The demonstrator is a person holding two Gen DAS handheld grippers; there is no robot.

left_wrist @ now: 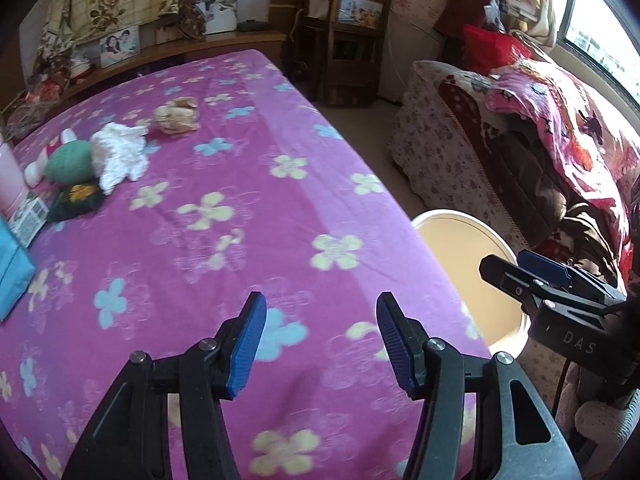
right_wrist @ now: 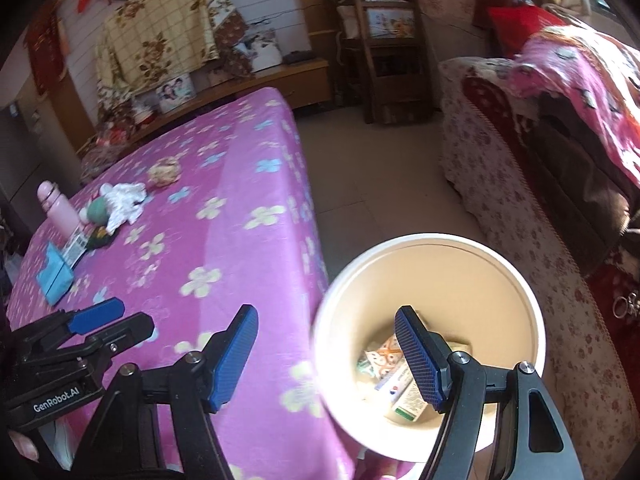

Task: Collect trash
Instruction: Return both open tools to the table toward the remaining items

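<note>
Both the left tool (left_wrist: 320, 344) and right tool (right_wrist: 326, 360) gape apart, empty; white tissue (left_wrist: 118, 154) lies upper left on the bed (left_wrist: 248, 208), bin (right_wrist: 432, 272) lower right.

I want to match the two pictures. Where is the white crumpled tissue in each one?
Left wrist view: the white crumpled tissue lies upper left on the bed cover, beside the green ball.
Right wrist view: it lies at middle left, beside the same ball.
Shared landmark: the brownish wad just beyond it.
</note>
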